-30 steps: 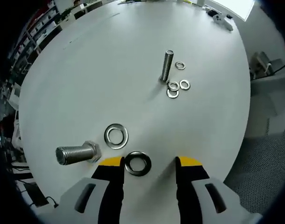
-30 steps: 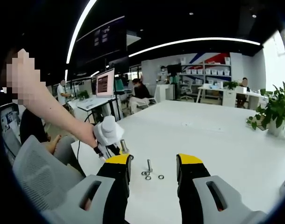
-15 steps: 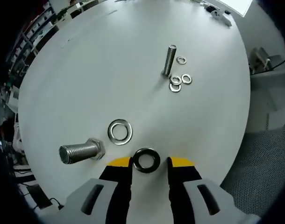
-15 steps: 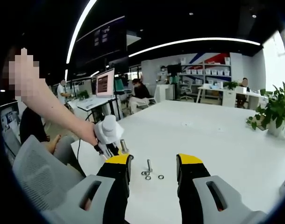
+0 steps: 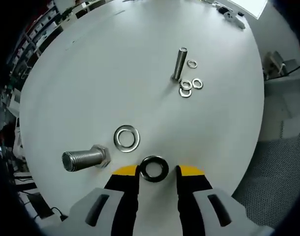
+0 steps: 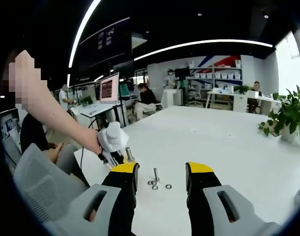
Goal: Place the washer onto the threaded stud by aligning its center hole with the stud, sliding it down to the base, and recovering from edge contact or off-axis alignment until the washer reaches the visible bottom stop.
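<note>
In the left gripper view my left gripper point(image 5: 155, 170) looks down on the white table point(image 5: 101, 73), its yellow-tipped jaws closed in on a dark washer point(image 5: 154, 168). A larger silver washer point(image 5: 127, 138) lies just beyond it. A big threaded bolt point(image 5: 85, 158) lies on its side to the left. Farther off, a thin threaded stud point(image 5: 179, 64) stands upright with three small washers point(image 5: 185, 87) at its foot. In the right gripper view my right gripper point(image 6: 160, 172) hangs open above the table with nothing in it. That view also has the stud point(image 6: 155, 174) and the left gripper point(image 6: 113, 142) in a person's hand.
The table edge point(image 5: 248, 147) curves close on the right of the left gripper view, with grey floor beyond. In the right gripper view there are a grey chair point(image 6: 37, 182) at the left, a potted plant point(image 6: 287, 118) at the right, and desks and people at the back.
The left jaws have closed from wide apart to narrow around the dark washer, and that view has shifted slightly. The right gripper has stayed still and open.
</note>
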A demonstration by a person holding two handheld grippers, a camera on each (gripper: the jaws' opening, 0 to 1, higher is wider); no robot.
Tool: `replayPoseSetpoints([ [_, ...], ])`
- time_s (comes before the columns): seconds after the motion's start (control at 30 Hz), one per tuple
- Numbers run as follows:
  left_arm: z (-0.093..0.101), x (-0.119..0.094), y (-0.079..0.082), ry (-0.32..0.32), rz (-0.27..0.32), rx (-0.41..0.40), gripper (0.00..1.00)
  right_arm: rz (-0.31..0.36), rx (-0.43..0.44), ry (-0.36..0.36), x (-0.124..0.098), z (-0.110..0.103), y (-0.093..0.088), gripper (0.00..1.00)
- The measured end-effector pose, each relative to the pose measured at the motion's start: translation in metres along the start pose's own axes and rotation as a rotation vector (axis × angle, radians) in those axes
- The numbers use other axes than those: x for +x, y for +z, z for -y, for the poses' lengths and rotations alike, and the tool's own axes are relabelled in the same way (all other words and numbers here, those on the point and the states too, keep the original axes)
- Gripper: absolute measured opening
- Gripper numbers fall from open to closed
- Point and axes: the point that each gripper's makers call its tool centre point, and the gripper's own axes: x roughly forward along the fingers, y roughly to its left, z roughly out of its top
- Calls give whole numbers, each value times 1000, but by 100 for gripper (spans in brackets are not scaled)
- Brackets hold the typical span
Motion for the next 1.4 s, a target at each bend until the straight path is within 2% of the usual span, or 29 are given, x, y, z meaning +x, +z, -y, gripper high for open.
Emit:
replayPoseSetpoints([
  [0.4,0,0,0,-9,3,8,28,-1,3,-1,0,0,0,41],
  [0.83,2,0,-2,-23,-25,102,31,-4,2,0,0,0,-1,41],
  [1.4,2,0,-2,-21,-22,96,30,-7,-2,4,0,-1,-2,41],
])
